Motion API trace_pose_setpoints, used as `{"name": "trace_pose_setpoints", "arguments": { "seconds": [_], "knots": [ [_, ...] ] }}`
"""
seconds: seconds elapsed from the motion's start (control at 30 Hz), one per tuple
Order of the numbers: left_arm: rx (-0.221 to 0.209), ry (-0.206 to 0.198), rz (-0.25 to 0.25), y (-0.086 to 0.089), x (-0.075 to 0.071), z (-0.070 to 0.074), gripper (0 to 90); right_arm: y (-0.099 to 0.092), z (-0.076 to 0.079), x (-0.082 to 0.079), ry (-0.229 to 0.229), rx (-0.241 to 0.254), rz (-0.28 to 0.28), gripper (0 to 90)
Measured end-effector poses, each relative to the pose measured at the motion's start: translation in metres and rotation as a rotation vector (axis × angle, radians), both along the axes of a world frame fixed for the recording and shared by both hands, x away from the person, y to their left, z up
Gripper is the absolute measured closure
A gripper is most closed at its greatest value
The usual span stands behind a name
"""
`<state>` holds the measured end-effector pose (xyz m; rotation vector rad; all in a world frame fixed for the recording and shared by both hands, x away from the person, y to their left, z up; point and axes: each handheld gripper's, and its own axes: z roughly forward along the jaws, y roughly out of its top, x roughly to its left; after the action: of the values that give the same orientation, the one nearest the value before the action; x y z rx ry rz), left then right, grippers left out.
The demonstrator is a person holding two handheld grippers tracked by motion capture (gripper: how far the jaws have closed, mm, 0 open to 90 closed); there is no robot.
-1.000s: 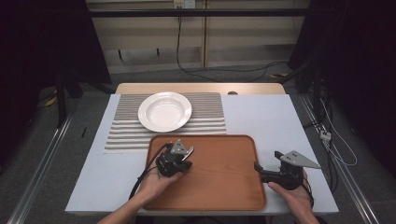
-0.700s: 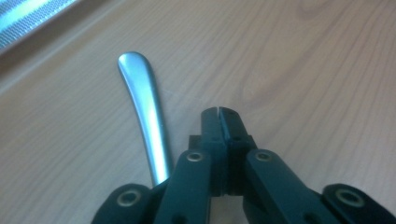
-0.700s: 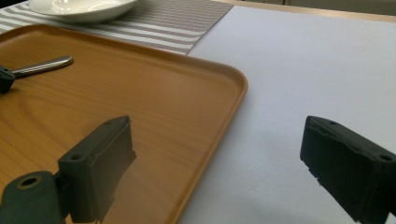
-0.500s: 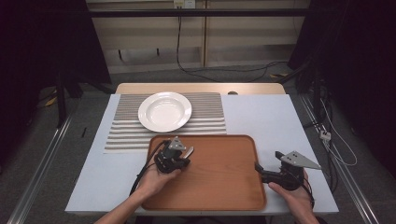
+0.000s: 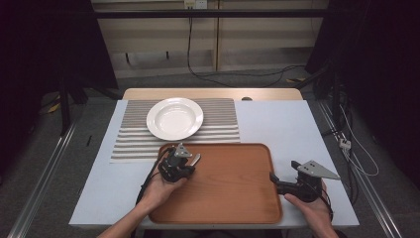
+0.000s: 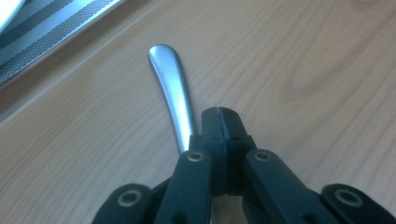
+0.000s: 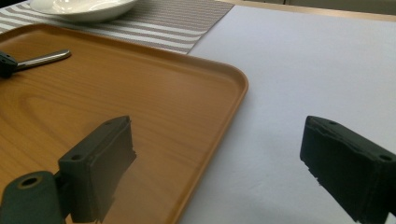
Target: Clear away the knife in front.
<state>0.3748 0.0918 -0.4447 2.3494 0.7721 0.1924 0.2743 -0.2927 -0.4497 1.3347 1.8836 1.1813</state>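
Left claw (image 5: 190, 162) nearer tray's (image 5: 233, 198) rim

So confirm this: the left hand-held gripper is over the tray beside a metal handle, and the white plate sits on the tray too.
Wrong about the plate. The high view shows it on the striped mat behind the tray. The left hand-held gripper is over the tray beside the metal handle.

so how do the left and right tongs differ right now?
The left tongs are shut, jaws pressed together beside a metal handle; the right tongs stand wide open with nothing between them. The left sit over the wooden tray near its far left corner; the right straddle the tray's right rim. Both have black jaws and lie low, each in a hand.
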Motion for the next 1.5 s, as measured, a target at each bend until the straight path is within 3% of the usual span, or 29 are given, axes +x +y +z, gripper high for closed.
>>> {"name": "trace_pose_setpoints", "arguments": {
  "seconds": [0.27, 0.37, 0.47, 0.73, 0.93, 1.5],
  "knots": [
    [0.012, 0.007, 0.018, 0.006, 0.0, 0.001, 90.0, 0.0, 0.0, 0.0, 0.001, 0.002, 0.001, 9.2],
    [0.031, -0.01, 0.027, 0.011, -0.002, 0.002, 90.0, 0.001, -0.001, 0.001, 0.005, 0.001, 0.0, 9.3],
    [0.01, 0.013, 0.032, 0.017, -0.002, 0.002, 90.0, 0.001, -0.001, 0.001, 0.005, 0.001, 0.002, 9.3],
    [0.03, 0.012, 0.056, 0.024, -0.003, 0.003, 90.0, 0.004, -0.002, 0.002, 0.009, -0.004, 0.008, 9.3],
    [0.022, 0.02, 0.096, 0.031, -0.003, 0.003, 90.0, 0.004, -0.002, 0.003, 0.01, -0.005, 0.003, 9.3],
    [0.013, 0.019, 0.125, 0.041, -0.011, 0.003, 90.0, 0.003, -0.001, 0.003, 0.012, -0.002, -0.002, 9.3]
  ]
}}
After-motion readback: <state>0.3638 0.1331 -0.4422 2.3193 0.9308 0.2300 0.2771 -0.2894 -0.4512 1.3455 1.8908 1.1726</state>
